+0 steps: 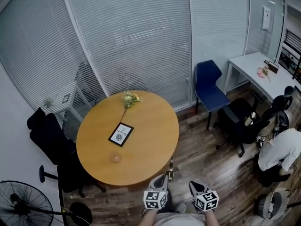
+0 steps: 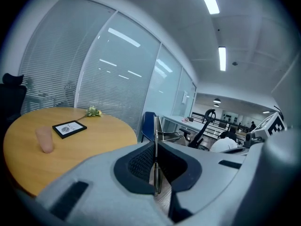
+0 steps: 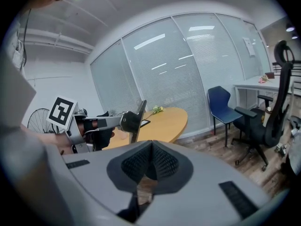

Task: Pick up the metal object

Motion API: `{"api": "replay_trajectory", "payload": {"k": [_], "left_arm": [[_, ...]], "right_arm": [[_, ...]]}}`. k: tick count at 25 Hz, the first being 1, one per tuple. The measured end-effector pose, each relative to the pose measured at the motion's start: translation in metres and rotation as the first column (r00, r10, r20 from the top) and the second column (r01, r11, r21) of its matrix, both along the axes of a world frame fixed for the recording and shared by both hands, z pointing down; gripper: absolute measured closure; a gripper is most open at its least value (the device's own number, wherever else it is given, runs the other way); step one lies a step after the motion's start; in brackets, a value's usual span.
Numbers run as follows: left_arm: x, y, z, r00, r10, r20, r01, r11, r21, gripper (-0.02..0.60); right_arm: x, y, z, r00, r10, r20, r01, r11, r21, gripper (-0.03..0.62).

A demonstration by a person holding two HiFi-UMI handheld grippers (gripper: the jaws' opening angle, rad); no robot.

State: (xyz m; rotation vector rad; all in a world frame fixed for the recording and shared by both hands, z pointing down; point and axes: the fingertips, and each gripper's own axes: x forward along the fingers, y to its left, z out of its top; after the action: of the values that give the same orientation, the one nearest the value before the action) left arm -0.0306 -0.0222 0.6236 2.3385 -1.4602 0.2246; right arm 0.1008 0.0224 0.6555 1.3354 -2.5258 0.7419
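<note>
Facing a round wooden table (image 1: 150,140) in a glass-walled office, a person holds a gripper in each hand over dark plank floor (image 1: 207,164). White blinds (image 1: 127,32) line the curved wall behind the table. On the tabletop lie a black frame (image 1: 121,134), a sprig of flowers (image 1: 130,98) at the far edge and a small pale object (image 1: 115,158) nearer the person (too small to identify). A black chair (image 1: 51,140) stands to the table's left with a fan (image 1: 21,204) near it. A blue chair (image 1: 209,86), an office chair (image 1: 244,121) and a white desk (image 1: 254,67) fill the right side, where another person (image 1: 280,149) sits bent forward.

The left gripper (image 1: 165,176) has its jaws clamped on the metal object (image 1: 170,167), a thin flat strip that stands upright between the pads and juts above them. It is off the tabletop, in the air at the table's near rim. The right gripper (image 1: 193,185) is just beside the left one, apart from the strip. Its jaws are clenched together with nothing between them. In the right gripper view the strip shows ahead and to the left, tilted slightly in the other gripper's hold.
</note>
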Motion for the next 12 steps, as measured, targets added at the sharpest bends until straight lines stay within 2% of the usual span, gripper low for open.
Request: {"api": "replay_trajectory", "payload": {"k": [12], "left_arm": [[0.007,-0.007,-0.020,0.999,0.033,-0.022,-0.031,0.998,0.062,0.565]], "right_arm": [[0.007,-0.014,0.000,0.999,0.037,0.024,-0.036,0.999,-0.023,0.595]]}}
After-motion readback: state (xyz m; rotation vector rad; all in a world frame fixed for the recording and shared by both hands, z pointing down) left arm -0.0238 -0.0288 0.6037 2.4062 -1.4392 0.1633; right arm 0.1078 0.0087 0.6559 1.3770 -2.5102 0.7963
